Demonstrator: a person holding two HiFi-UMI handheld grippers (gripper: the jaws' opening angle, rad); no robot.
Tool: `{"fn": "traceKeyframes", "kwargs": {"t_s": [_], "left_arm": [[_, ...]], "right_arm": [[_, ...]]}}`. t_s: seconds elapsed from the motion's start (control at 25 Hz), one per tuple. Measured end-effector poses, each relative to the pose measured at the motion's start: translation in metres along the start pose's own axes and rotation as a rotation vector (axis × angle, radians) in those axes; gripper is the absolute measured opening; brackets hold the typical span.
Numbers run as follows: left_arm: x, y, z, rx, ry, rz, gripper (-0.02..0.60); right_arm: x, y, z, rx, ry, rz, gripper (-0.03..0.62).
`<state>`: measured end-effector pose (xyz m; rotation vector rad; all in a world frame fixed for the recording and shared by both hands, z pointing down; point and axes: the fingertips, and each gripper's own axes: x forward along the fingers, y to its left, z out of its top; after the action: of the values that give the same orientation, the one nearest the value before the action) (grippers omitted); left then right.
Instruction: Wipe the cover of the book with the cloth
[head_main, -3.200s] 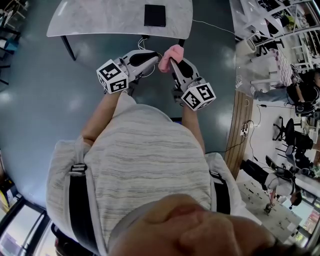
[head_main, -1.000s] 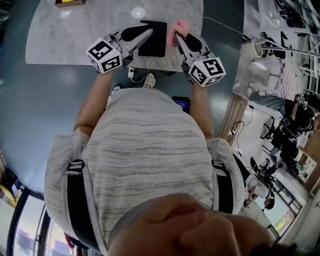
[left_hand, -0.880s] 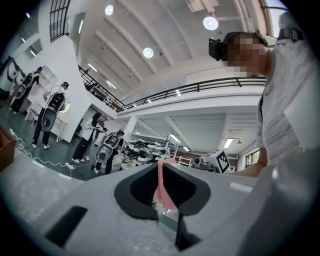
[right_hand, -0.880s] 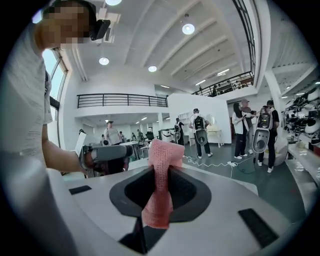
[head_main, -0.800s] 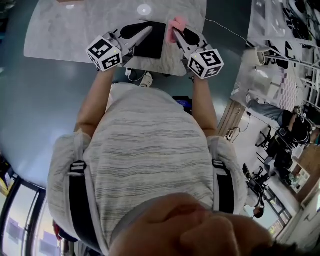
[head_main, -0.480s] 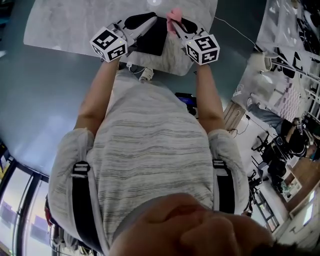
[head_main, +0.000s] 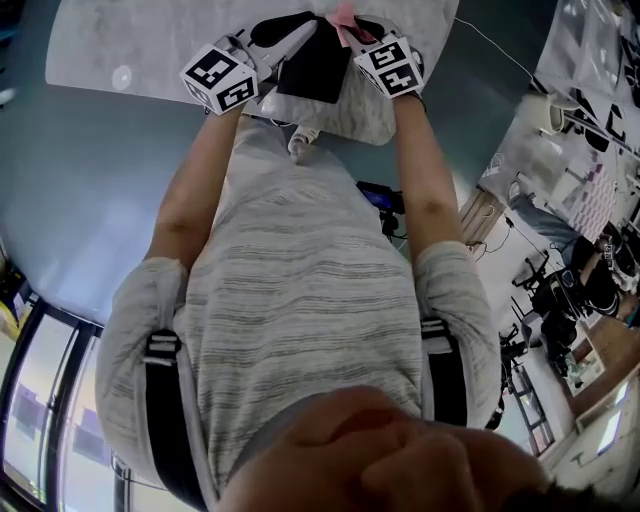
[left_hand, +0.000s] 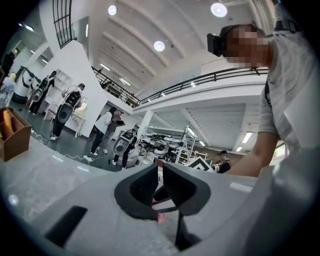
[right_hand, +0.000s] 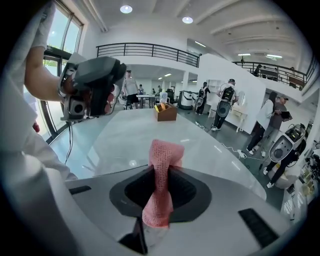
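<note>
- The person is bringing both tools in over the grey surface (head_main: 120, 40); three seconds ago they were hanging in front of the body, well short of it, and now their tips are sitting over the black book (head_main: 318, 65)
- The book is lying flat near the close edge of the surface, between the two tools; it is looking turned against a second ago, but the head camera is turning too, so I am not counting this as a move of the book
- The right tool (right_hand: 161, 175) is still pinching the pink cloth (right_hand: 165, 150); one end is standing up past the jaws and the other is hanging down behind them
- In the head view the cloth is now lying over the far right part of the book; whether it is touching the cover already, I cannot tell
- The left tool (left_hand: 161, 172) is keeping its jaws pressed together with nothing caught in them; it is reaching in from the book's left side
- I am judging that the approach is ending and the wiping is just about to begin
</note>
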<state>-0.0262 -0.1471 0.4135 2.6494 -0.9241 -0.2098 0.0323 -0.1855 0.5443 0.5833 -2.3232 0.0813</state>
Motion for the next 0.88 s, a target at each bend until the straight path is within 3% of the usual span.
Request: {"fn": "traceKeyframes", "kwargs": {"t_s": [0.24,0.64,0.88], "left_arm": [[0.007,0.006,-0.014,-0.014,0.028,-0.010,0.041],[-0.004,0.015,-0.027,-0.038,0.052,0.006,0.041],[-0.007,0.023,-0.032,-0.053,0.048,0.020,0.041]], "right_arm": [[0.029,-0.005,-0.028,-0.036,0.107,0.007,0.063],[0.064,-0.006,-0.054,-0.265,0.248,0.031,0.063],[0.072,0.009,-0.079,-0.232,0.291,0.060,0.063]]}}
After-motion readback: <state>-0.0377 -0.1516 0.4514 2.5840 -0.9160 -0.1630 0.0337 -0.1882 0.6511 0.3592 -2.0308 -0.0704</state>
